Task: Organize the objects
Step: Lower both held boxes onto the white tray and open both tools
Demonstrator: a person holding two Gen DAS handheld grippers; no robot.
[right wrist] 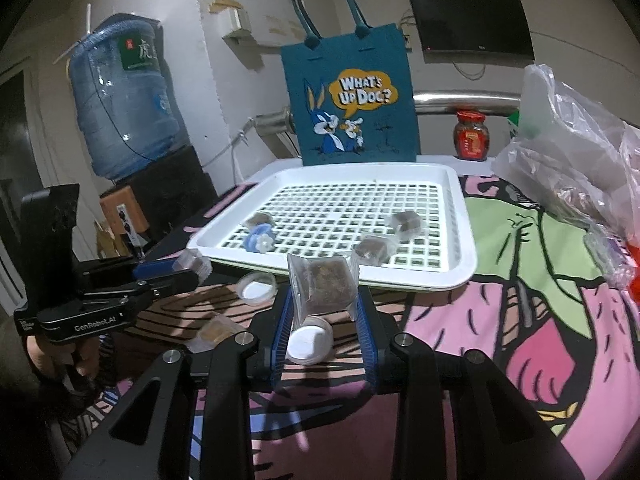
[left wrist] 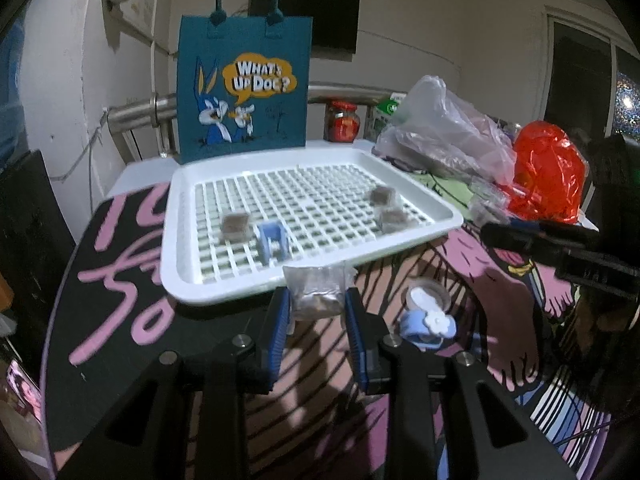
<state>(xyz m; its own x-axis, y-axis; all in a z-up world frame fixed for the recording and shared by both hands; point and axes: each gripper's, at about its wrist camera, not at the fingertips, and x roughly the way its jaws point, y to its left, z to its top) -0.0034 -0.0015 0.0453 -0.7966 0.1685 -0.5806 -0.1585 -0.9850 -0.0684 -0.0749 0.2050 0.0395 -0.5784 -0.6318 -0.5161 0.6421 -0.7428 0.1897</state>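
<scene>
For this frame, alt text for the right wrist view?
The right gripper pinches a clear plastic packet holding a brown block before a white slatted plastic tray that holds three similar packets and a blue clip. The left gripper, at left, grips another packet.

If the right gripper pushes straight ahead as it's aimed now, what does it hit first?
Probably the near rim of the white slotted plastic tray, which the clear packet with a brown block held in the right gripper would touch first; depth is uncertain.
</scene>
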